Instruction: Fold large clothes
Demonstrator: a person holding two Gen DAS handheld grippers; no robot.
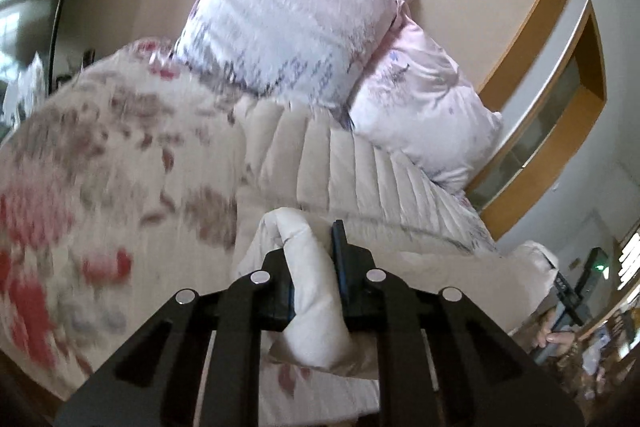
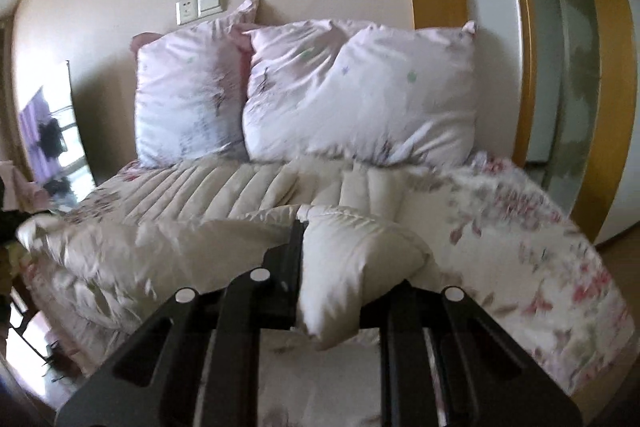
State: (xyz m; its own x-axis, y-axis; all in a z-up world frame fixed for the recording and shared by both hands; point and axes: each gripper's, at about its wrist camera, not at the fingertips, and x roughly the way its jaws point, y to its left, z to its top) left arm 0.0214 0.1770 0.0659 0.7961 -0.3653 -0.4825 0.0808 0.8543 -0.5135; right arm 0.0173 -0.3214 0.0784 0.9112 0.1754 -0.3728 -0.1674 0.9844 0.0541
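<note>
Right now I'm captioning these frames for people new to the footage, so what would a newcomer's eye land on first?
First, the cream quilted coat spread over the floral bedspread, with a bunched fold of it pinched in the right gripper and another in the left gripper. Next, the two pale pink pillows propped against the wall at the head of the bed, under a socket and switch plate.

Two pink pillows (image 2: 360, 95) against the wall, floral bedspread (image 2: 520, 235), wall socket (image 2: 186, 10)
</note>
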